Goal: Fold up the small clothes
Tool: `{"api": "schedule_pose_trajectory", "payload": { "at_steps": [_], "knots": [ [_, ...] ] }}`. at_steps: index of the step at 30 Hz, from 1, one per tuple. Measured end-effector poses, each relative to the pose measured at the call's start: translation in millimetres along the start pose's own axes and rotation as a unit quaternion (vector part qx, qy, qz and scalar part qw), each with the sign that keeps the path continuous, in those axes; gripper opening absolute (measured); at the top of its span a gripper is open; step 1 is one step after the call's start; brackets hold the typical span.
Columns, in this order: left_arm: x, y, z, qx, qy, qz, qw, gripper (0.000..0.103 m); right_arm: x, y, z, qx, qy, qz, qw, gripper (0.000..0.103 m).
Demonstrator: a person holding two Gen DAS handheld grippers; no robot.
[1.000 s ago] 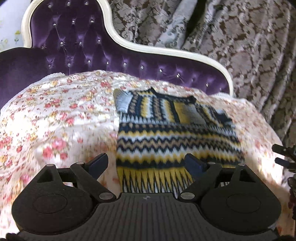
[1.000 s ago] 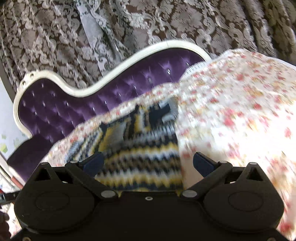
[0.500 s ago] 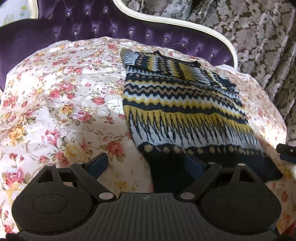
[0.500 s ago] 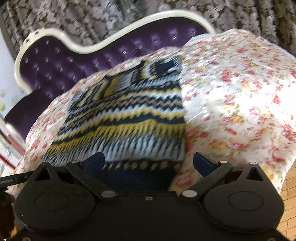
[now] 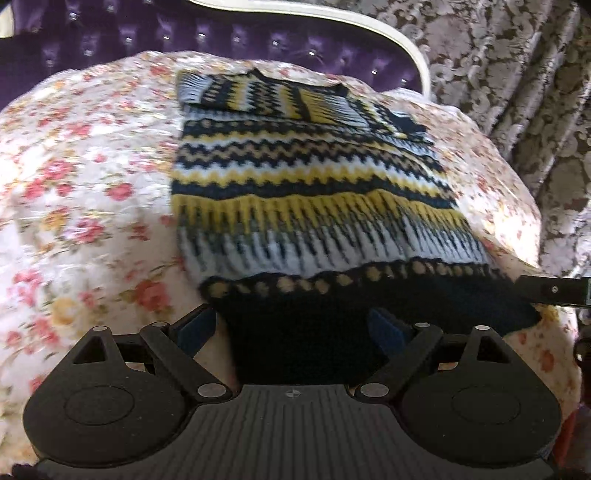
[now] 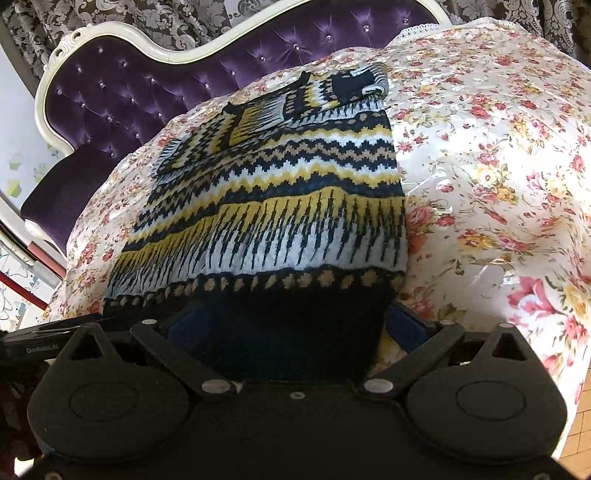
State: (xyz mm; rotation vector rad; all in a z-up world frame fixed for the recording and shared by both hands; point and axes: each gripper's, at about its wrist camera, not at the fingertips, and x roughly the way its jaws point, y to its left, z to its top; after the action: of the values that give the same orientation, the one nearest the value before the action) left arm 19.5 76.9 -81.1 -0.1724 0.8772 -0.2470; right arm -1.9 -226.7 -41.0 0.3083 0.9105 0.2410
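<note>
A knitted sweater (image 5: 310,192) is seen spread flat on a floral bedcover (image 5: 85,177), its sleeves folded in across the far end, close to the purple tufted headboard (image 5: 110,33). The sweater is banded in navy, yellow, tan and white zigzags, and a dark navy hem (image 5: 303,325) is turned toward the near edge of the bed.

The left gripper (image 5: 293,328) is held low over the hem's left end, its jaws spread wide. The left blue pad (image 5: 195,328) is placed over the bedcover just beside the sweater's left corner, while the right pad is over the dark hem. No cloth is seen pinched; whether the pads touch the fabric cannot be told. At the right edge of this view, a black finger of the other tool (image 5: 554,290) is seen over the hem's right corner.

From the right wrist view, the same sweater (image 6: 280,206) is seen with its hem (image 6: 280,325) nearest. The right gripper (image 6: 295,328) is held over the right end of the hem, jaws likewise well apart. The left pad is lost against the navy band, and the right pad (image 6: 410,328) is seen just beside the sweater's right corner, over the bedcover (image 6: 498,166). Nothing is gripped here either. The headboard (image 6: 110,92) is seen far left, with patterned curtains (image 6: 166,18) hung behind it. A strip of wooden floor (image 6: 585,398) is glimpsed at the right edge.
</note>
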Motion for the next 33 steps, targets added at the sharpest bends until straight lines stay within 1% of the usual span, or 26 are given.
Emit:
{"api": "schedule_pose_trajectory", "payload": {
  "at_steps": [5,9,11,12,15,16,17,18,19,20,21,23,25,28,33],
  "knots": [
    [7,-1,6,0.002,0.017,-0.020,0.9997,0.089,7,1,8,-0.010,0.020,-0.003,1.000,0.102],
    [8,-1,5,0.010,0.030,-0.036,0.9989,0.089,15,6,13,-0.054,0.063,-0.005,0.997,0.102],
    [7,-2,4,0.015,0.035,-0.044,0.9983,0.085,17,6,12,-0.070,0.082,-0.001,0.994,0.101],
    [7,-2,3,0.015,0.037,-0.046,0.9981,0.081,16,6,12,-0.076,0.089,0.004,0.993,0.101],
    [5,-1,0,0.012,0.039,-0.054,0.9977,0.075,14,3,13,-0.074,0.096,0.011,0.993,0.099],
    [5,0,0,0.010,0.037,-0.054,0.9978,0.070,14,2,14,-0.069,0.094,0.014,0.993,0.095],
    [6,0,-1,0.007,0.035,-0.053,0.9980,0.066,15,0,15,-0.062,0.092,0.017,0.994,0.082],
    [6,1,0,0.005,0.033,-0.050,0.9982,0.053,17,-5,15,-0.049,0.092,0.021,0.994,0.072],
    [6,3,0,0.001,0.030,-0.046,0.9985,0.038,20,-10,16,-0.033,0.095,0.021,0.995,0.050],
    [6,5,1,-0.006,0.026,-0.043,0.9987,0.030,22,-17,15,-0.018,0.095,0.022,0.995,0.027],
    [6,9,1,-0.015,0.024,-0.046,0.9986,0.021,22,-23,14,-0.004,0.092,0.032,0.995,0.025],
    [4,17,1,-0.039,0.017,-0.055,0.9976,0.015,17,-34,11,0.022,0.076,0.051,0.996,0.020],
    [-1,19,0,-0.049,0.006,-0.055,0.9973,0.008,10,-39,9,0.037,0.057,0.065,0.996,0.020],
    [-10,21,0,-0.061,-0.016,-0.058,0.9963,0.008,-3,-45,8,0.061,0.022,0.094,0.993,0.019],
    [-26,21,10,-0.083,-0.054,-0.073,0.9924,0.008,-19,-48,16,0.075,-0.028,0.130,0.988,0.018]
  ]
}}
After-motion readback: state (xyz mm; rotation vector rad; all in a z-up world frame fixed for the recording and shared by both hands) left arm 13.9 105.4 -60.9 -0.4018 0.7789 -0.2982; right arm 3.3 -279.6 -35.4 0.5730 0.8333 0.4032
